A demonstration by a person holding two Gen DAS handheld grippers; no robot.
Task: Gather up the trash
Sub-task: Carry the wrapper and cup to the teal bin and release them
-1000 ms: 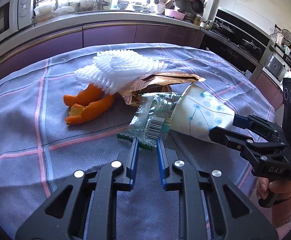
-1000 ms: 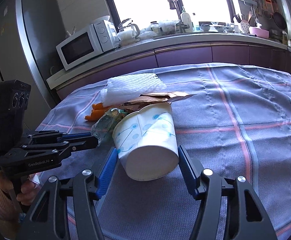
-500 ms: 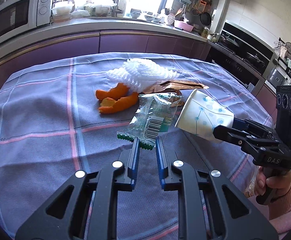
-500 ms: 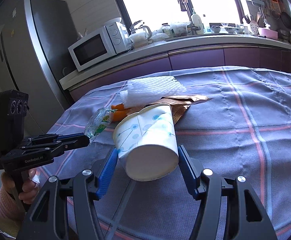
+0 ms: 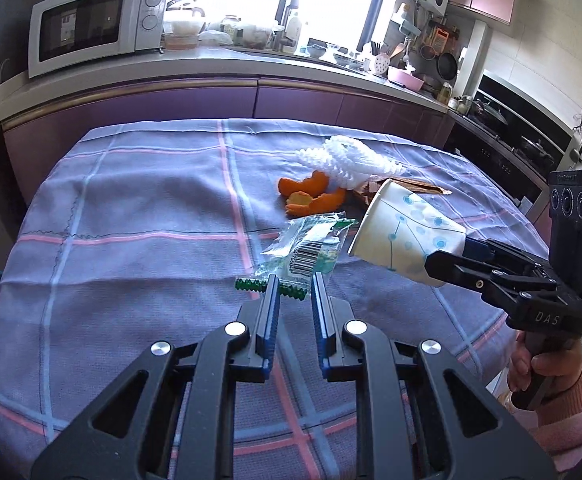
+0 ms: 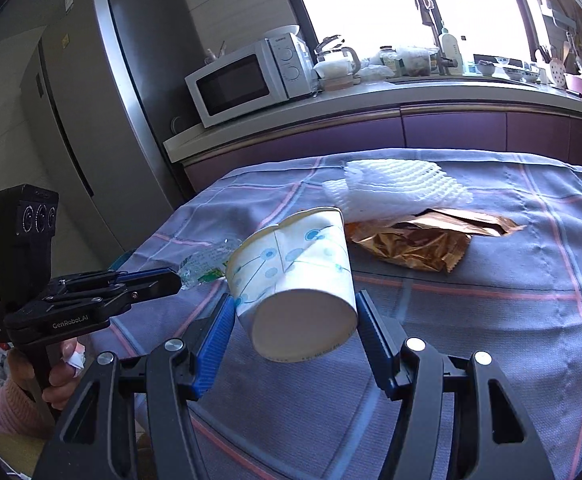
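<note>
Both pieces are now lifted off the tablecloth (image 5: 139,208), ready for binning: wrapper (image 5: 305,246) pinched in the nearly closed left gripper (image 5: 295,286), paper cup (image 6: 295,280) clamped in the half-open right gripper (image 6: 293,312).

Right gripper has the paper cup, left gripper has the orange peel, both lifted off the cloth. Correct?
One error: the left gripper holds the clear plastic wrapper by its green edge, not the orange peel, which lies on the tablecloth. The left wrist view shows it. The right gripper does hold the paper cup, and both items are lifted.
</note>
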